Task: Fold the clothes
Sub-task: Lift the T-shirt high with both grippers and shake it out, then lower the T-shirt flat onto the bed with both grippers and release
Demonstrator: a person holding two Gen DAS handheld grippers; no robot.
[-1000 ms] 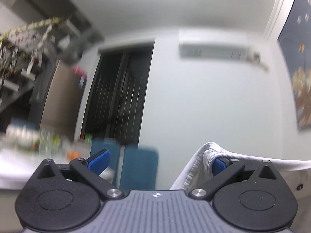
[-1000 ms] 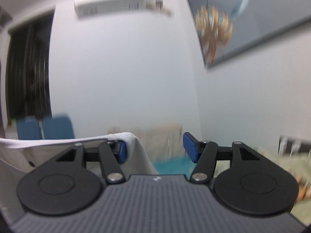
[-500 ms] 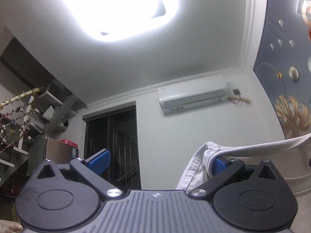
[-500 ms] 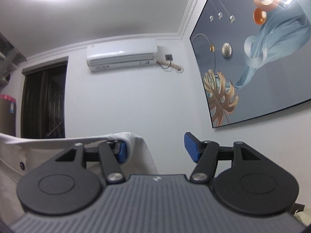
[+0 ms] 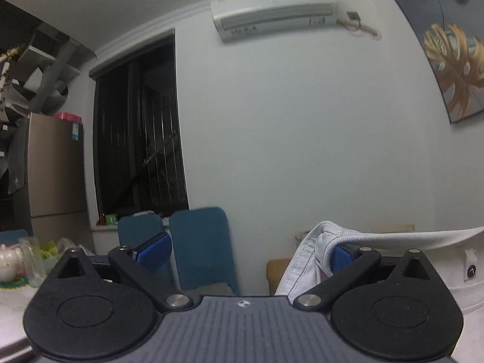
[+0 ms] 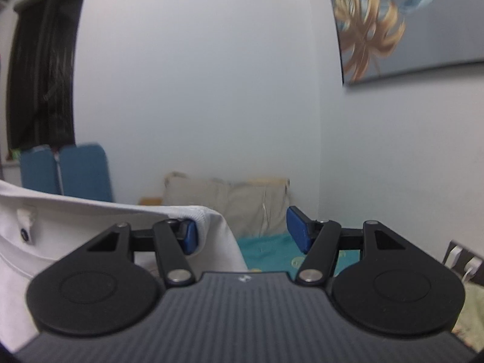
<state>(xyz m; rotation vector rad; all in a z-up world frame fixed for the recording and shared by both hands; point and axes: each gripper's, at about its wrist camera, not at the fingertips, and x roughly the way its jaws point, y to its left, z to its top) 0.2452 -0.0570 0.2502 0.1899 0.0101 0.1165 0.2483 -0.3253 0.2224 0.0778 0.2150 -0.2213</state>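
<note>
A white garment (image 5: 302, 257) with a ribbed collar edge is draped over the right finger of my left gripper (image 5: 248, 254), whose blue pads stand wide apart with nothing pinched between them. The same white garment (image 6: 75, 220) hangs over the left finger of my right gripper (image 6: 243, 233), which also stands open. The cloth stretches from one gripper to the other, with a small neck label (image 6: 25, 227) showing. Both grippers are held up off any surface, and the lower part of the garment is hidden.
Two blue chair backs (image 5: 199, 242) stand before a dark window (image 5: 139, 127). A fridge (image 5: 54, 175) and a table with glassware (image 5: 30, 260) are at the left. Beige cushions (image 6: 230, 205) lie on a teal bed cover (image 6: 269, 251) against the wall.
Half a second ago both views looked up at the ceiling light; now they have dropped back toward level. The garment stays hooked on the same fingers and the jaws' gaps look the same.
</note>
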